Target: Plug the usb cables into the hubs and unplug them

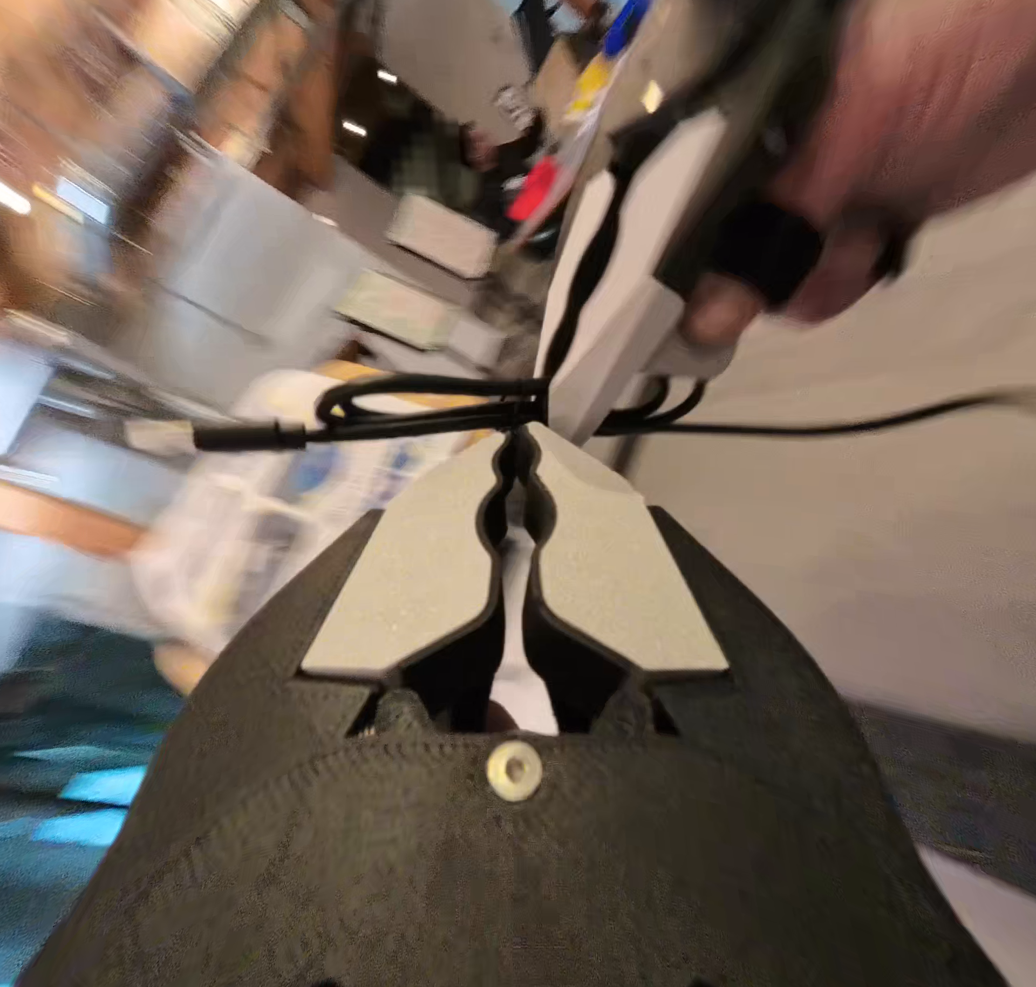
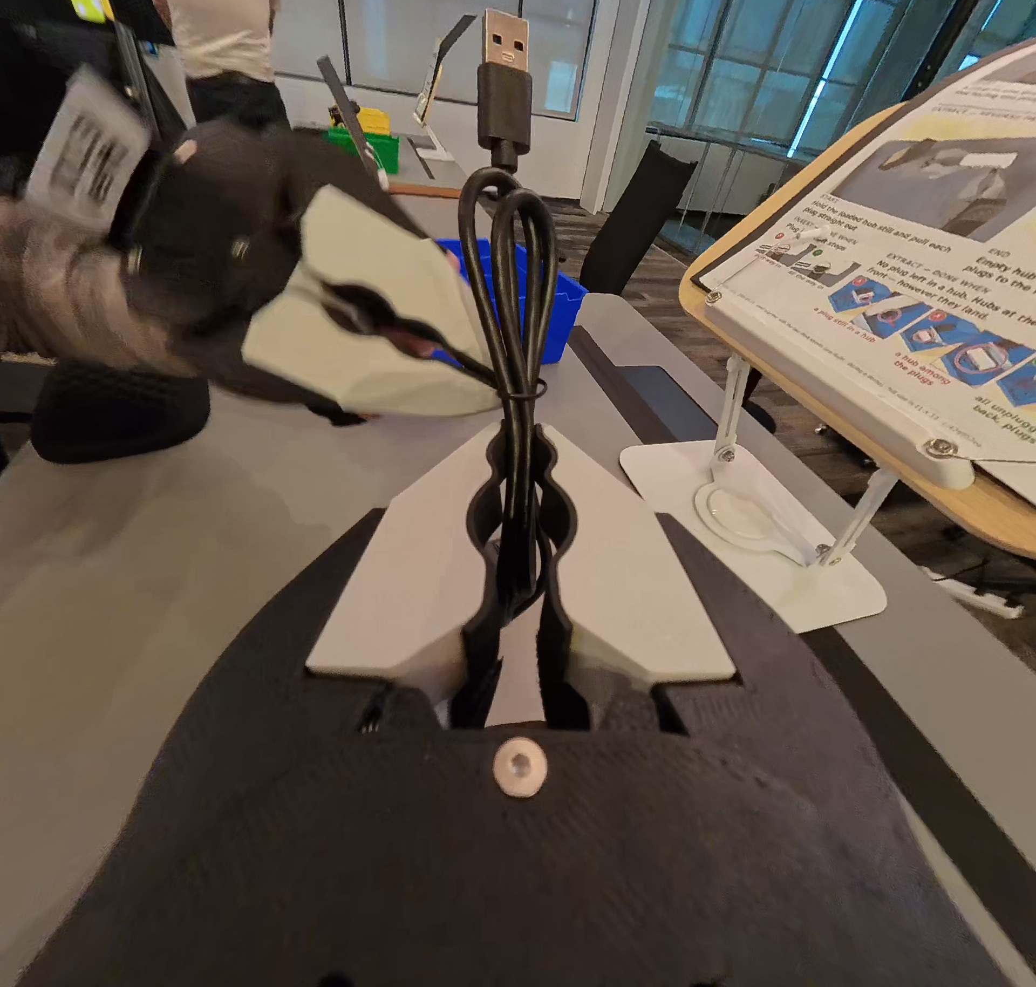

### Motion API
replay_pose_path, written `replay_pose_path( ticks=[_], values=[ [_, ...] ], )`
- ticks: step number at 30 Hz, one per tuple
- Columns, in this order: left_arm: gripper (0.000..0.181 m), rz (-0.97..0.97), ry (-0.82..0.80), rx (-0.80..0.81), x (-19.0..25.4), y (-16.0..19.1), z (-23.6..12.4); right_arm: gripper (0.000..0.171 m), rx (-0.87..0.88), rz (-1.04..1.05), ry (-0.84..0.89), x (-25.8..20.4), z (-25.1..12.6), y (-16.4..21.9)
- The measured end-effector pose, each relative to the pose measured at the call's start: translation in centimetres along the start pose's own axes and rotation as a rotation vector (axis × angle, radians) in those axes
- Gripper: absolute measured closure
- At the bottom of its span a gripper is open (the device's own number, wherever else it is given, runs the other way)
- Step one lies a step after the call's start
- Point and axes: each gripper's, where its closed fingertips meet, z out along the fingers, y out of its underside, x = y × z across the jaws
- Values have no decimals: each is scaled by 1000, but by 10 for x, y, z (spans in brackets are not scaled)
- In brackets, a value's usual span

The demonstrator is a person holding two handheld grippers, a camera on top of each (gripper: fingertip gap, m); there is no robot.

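Note:
A bundled black usb cable (image 2: 518,298) stands upright in my right gripper (image 2: 518,434), which is shut on it. Its metal USB plug (image 2: 505,43) points up above the loops. My left gripper (image 2: 485,375) comes in from the left, level with the thin tie around the bundle, and is shut on a strand of the cable. In the blurred left wrist view the left gripper (image 1: 518,437) pinches the cable (image 1: 420,399), the plug (image 1: 162,436) points left, and the right gripper (image 1: 552,394), held by a hand, grips the bundle from above. No hub shows.
A blue bin (image 2: 558,309) sits on the grey table (image 2: 168,539) behind the cable. An instruction board (image 2: 897,287) on a white stand (image 2: 757,545) is at the right. A black chair (image 2: 112,410) is at the left, and a person (image 2: 224,18) stands at the back.

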Motion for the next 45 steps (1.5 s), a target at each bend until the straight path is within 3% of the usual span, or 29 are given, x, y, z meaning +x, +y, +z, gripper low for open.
replay_pose_path(
  ticks=[3,8,13,22,25,30,34,42,45],
  values=[
    [181,678,-326,-37,-7,-4,1,169,3,106,-23,0,-1,-1],
    [181,850,-370,-12,-6,6,4,168,17,315,-87,0,4,8],
    [173,446,-257,14,-8,8,-4,168,38,177,-66,-2,5,3],
    [150,-764,366,149,8,5,-17,168,41,-101,-45,-11,0,-3],
    [149,-1031,598,261,11,-9,-25,168,21,-185,-55,-16,-1,-1],
    [157,-1084,678,354,12,-17,-30,168,30,-234,-85,-22,-1,1],
    [179,-1146,695,372,12,-14,-28,168,24,-236,-88,-22,-1,2],
    [169,-1124,699,326,20,-9,-22,168,14,-237,-85,-22,1,4],
    [178,-1113,686,346,18,-10,-24,168,9,-237,-78,-21,1,4]
  ],
)
